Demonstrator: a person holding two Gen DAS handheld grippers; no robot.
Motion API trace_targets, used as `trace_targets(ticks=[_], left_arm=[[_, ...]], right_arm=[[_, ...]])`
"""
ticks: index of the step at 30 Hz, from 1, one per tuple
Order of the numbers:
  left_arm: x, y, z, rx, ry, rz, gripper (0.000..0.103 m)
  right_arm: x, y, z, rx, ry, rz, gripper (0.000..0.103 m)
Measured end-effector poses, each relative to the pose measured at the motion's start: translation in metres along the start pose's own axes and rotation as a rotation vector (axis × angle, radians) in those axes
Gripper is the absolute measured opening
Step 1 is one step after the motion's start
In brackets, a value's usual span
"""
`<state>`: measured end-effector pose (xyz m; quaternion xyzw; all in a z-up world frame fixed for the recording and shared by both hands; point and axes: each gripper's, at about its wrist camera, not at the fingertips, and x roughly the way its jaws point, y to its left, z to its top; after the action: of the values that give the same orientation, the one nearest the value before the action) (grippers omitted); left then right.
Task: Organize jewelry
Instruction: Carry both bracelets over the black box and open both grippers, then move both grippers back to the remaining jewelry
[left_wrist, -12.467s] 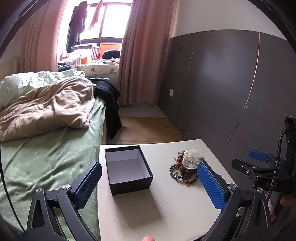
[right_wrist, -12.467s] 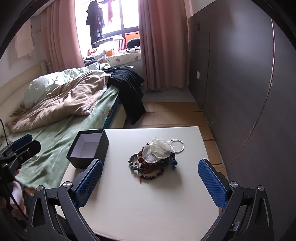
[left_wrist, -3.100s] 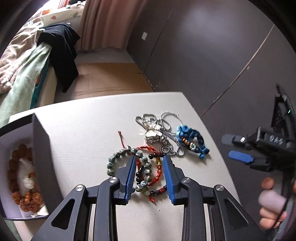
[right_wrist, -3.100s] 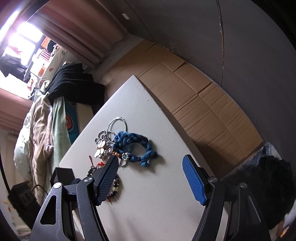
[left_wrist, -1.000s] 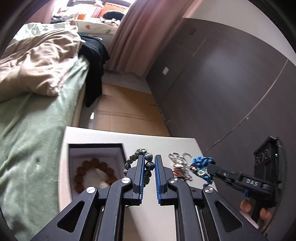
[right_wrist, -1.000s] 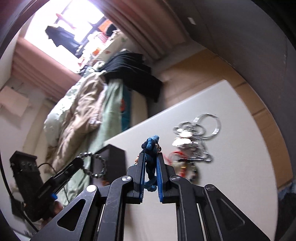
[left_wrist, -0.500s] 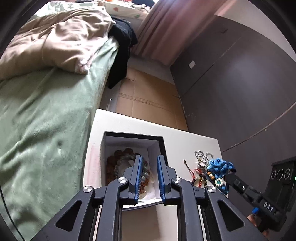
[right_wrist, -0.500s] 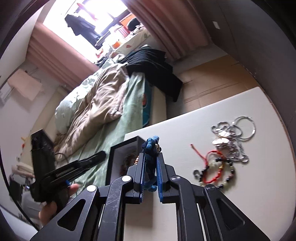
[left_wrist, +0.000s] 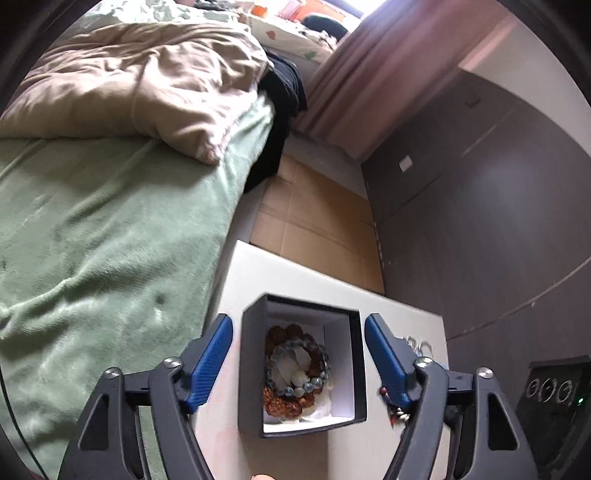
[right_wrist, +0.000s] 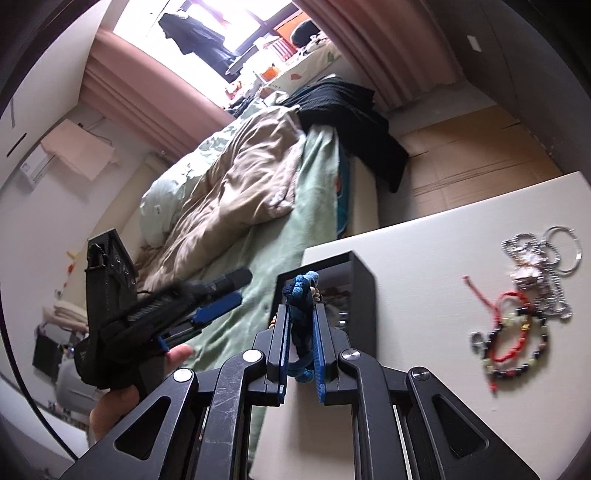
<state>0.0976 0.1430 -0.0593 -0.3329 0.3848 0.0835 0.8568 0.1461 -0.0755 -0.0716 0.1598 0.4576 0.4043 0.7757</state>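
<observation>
A black box (left_wrist: 354, 369) with a white lining stands on the white table (left_wrist: 280, 273). Inside lie a brown bead bracelet (left_wrist: 291, 400), a grey-green bead bracelet (left_wrist: 306, 384) and a clear pouch. My left gripper (left_wrist: 298, 336) is open above the box, with nothing in it. My right gripper (right_wrist: 300, 317) is shut on a blue braided bracelet (right_wrist: 300, 295) and holds it in front of the box (right_wrist: 364, 295). The left gripper (right_wrist: 218, 299) shows in the right wrist view to the left of the box.
Loose jewelry lies on the table to the right: a red cord bracelet (right_wrist: 511, 332), dark bead bracelets (right_wrist: 532, 354) and silver chains and rings (right_wrist: 543, 266). A green bed (left_wrist: 92, 240) with a beige duvet borders the table's left edge. Dark wall panels stand to the right.
My left gripper has opened and let the grey-green bead bracelet drop into the box. My right gripper has carried the blue bracelet closer to the box.
</observation>
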Motion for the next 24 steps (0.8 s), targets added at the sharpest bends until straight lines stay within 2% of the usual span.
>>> trace_targets(ticks=[5, 8, 10, 11, 12, 13, 14, 24], left_arm=[[-0.004, 0.014, 0.009, -0.034, -0.026, 0.033, 0.075], [-0.007, 0.021, 0.012, -0.049, -0.048, 0.056, 0.075], [-0.008, 0.021, 0.011, -0.046, -0.059, 0.059, 0.076], [-0.008, 0.02, 0.012, -0.044, -0.06, 0.049, 0.081], [-0.007, 0.019, 0.011, -0.042, -0.059, 0.036, 0.093], [-0.007, 0.017, 0.011, -0.04, -0.062, 0.029, 0.1], [-0.007, 0.014, 0.01, -0.036, -0.071, 0.017, 0.103], [-0.003, -0.027, -0.009, 0.079, -0.058, -0.087, 0.103]], right_arm=[[0.019, 0.001, 0.007, 0.027, 0.013, 0.047, 0.013], [0.033, -0.004, 0.012, 0.056, 0.038, 0.079, 0.018], [0.038, -0.009, 0.011, 0.077, 0.071, 0.104, 0.049], [0.036, -0.011, 0.01, 0.083, 0.064, 0.101, 0.055], [0.032, -0.012, 0.01, 0.082, 0.053, 0.092, 0.062], [0.026, -0.013, 0.011, 0.075, 0.037, 0.078, 0.066], [0.02, -0.014, 0.012, 0.073, 0.027, 0.066, 0.068], [-0.065, -0.054, 0.013, 0.144, -0.125, -0.15, 0.068]])
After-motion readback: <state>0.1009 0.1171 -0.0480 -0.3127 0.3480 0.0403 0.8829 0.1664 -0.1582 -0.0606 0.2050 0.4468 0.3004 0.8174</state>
